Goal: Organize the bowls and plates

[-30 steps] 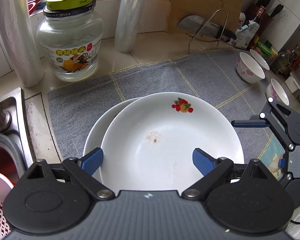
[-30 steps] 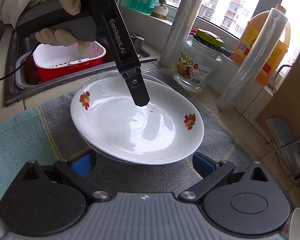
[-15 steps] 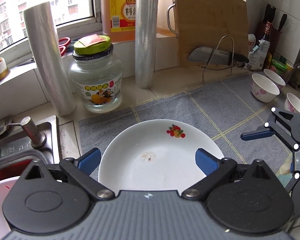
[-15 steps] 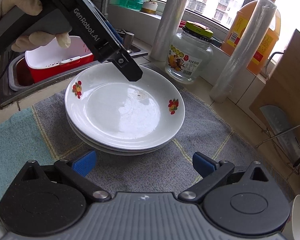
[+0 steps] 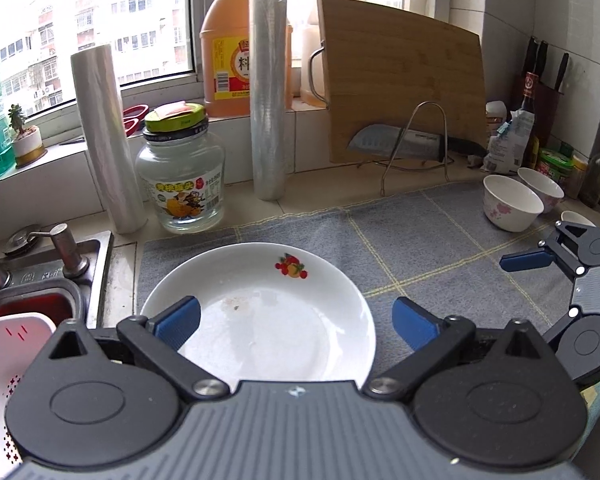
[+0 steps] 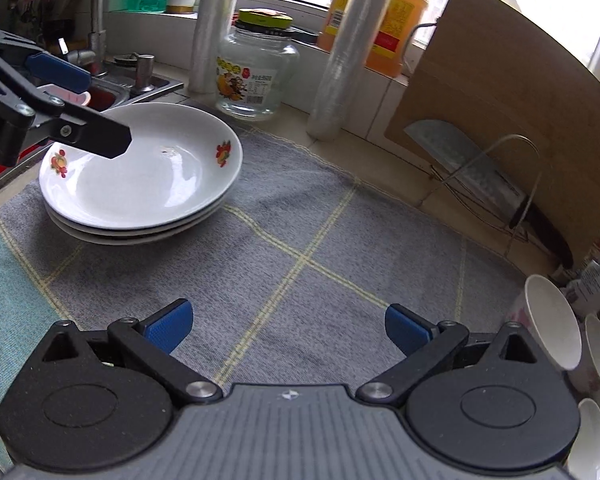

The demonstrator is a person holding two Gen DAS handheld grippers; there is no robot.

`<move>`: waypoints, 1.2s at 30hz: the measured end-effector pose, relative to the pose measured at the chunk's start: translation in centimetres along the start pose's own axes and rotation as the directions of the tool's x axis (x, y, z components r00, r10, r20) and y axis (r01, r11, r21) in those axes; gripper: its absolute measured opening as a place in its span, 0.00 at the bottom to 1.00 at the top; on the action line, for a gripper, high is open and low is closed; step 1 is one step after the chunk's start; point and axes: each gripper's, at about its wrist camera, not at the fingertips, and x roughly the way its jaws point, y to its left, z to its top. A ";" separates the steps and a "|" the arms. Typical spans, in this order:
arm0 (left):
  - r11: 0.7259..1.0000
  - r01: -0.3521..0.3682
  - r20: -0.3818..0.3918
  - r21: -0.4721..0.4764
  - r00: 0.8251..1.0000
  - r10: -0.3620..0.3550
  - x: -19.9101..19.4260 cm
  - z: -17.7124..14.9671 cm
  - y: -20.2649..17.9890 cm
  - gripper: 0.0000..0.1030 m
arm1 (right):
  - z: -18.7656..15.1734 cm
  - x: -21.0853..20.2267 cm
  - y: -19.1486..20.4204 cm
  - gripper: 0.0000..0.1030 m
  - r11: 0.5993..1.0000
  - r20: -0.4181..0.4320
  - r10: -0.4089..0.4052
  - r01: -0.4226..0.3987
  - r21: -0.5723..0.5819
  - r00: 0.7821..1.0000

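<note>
- A stack of white plates (image 6: 140, 184) sits on the grey checked cloth (image 6: 300, 248) at the sink end of the table, the top plate showing a fruit print and a small brown smear near its middle.
- The left tool (image 5: 296, 322) hangs over the near rim of that stack; its jaws have just been opening and now stand wide, the blue pads (image 5: 178, 322) clear of the china, nothing held between them.
- The right tool (image 6: 288, 330) is spread wide over bare cloth, empty, with the plates off to its left and farther away.
- Three white bowls (image 6: 556, 320) stand at the right edge of the right wrist view, close beside the right tool; from the left wrist view the same group (image 5: 512, 208) lies well apart, at the far right end of the cloth beside the bottles.
- The bowls therefore lie on the right hand's side, with the right tool between them and the left one, so that hand looks better placed for them; the plates appear already gathered.
- A cleaver on a wire rack (image 6: 484, 184), a cutting board (image 5: 400, 88) and a glass jar (image 5: 180, 176) line the wall behind, clear of the path between tool and bowls.
</note>
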 end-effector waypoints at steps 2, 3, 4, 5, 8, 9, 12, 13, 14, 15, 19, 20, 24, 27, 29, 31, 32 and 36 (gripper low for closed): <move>0.999 0.045 0.003 0.011 0.999 -0.045 0.3 0.1 -1.3 0.98 | -1.1 -0.7 -1.2 1.00 0.998 -0.016 -0.046 0.047 0.049 0.999; 0.998 0.068 0.007 0.016 0.998 -0.068 0.4 0.2 -2.0 0.98 | -1.8 -1.1 -1.9 1.00 0.995 -0.023 -0.063 0.065 0.074 0.998; 0.996 0.086 0.011 0.025 0.996 -0.086 0.5 0.3 -2.5 0.98 | -2.6 -1.5 -2.6 1.00 0.993 -0.027 -0.075 0.077 0.092 0.997; 0.993 0.108 0.022 0.045 0.994 -0.109 0.6 0.2 -3.4 0.98 | -3.2 -1.9 -3.2 1.00 0.991 -0.025 -0.087 0.089 0.102 0.996; 0.993 0.106 0.013 0.051 0.994 -0.107 1.2 0.4 -5.8 0.99 | -5.3 -2.8 -5.4 1.00 0.982 -0.039 -0.127 0.132 0.138 0.991; 0.993 0.111 0.008 0.047 0.994 -0.112 1.4 0.5 -6.8 0.99 | -6.0 -3.1 -6.3 1.00 0.980 -0.041 -0.124 0.129 0.151 0.991; 0.987 0.150 0.007 0.055 0.989 -0.150 2.4 0.4 -9.7 0.99 | -8.2 -4.1 -8.9 1.00 0.982 -0.027 -0.122 0.124 0.143 0.992; 0.987 0.151 0.001 0.056 0.989 -0.151 2.7 0.5 -10.7 0.99 | -9.0 -4.4 -9.8 1.00 0.983 -0.025 -0.119 0.121 0.137 0.993; 0.987 0.151 -0.013 0.052 0.989 -0.150 3.3 0.6 -12.2 0.99 | -9.7 -4.6 -10.7 1.00 0.984 -0.026 -0.109 0.112 0.136 0.994; 0.988 0.152 -0.019 0.041 0.988 -0.151 3.7 0.8 -13.6 0.99 | -10.5 -4.7 -11.6 1.00 0.986 -0.034 -0.092 0.096 0.136 0.995; 0.984 0.179 -0.018 0.001 0.984 -0.179 5.0 1.1 -18.8 0.99 | -13.9 -6.2 -14.8 1.00 0.995 -0.034 -0.017 0.020 0.096 0.999; 0.983 0.182 -0.023 -0.012 0.983 -0.182 5.4 1.2 -20.0 0.99 | -14.8 -6.4 -15.5 1.00 0.997 -0.039 -0.005 0.008 0.081 0.999; 0.981 0.193 -0.040 -0.027 0.980 -0.194 6.5 1.6 -24.1 0.99 | -17.4 -7.2 -18.4 1.00 0.999 -0.067 0.022 -0.019 0.050 0.997; 0.976 0.216 -0.065 0.000 0.974 -0.215 7.3 1.8 -26.6 0.99 | -18.7 -7.4 -20.6 1.00 0.998 -0.075 0.019 -0.014 0.068 0.997; 0.973 0.228 -0.081 0.038 0.971 -0.225 7.9 2.0 -27.9 0.99 | -19.5 -7.4 -22.1 1.00 0.996 -0.071 0.012 -0.006 0.089 0.997; 0.963 0.257 -0.093 0.082 0.964 -0.249 8.4 2.2 -28.8 0.99 | -20.1 -7.1 -23.3 1.00 0.995 -0.072 -0.004 0.012 0.100 0.997; 0.954 0.278 -0.102 0.112 0.958 -0.267 8.9 2.4 -29.5 0.99 | -20.2 -6.9 -23.9 1.00 0.994 -0.072 -0.016 0.024 0.107 0.997; 0.918 0.339 -0.156 0.204 0.937 -0.311 11.0 2.8 -31.3 0.99 | -20.8 -6.5 -26.0 1.00 0.994 -0.045 0.012 -0.006 0.113 0.999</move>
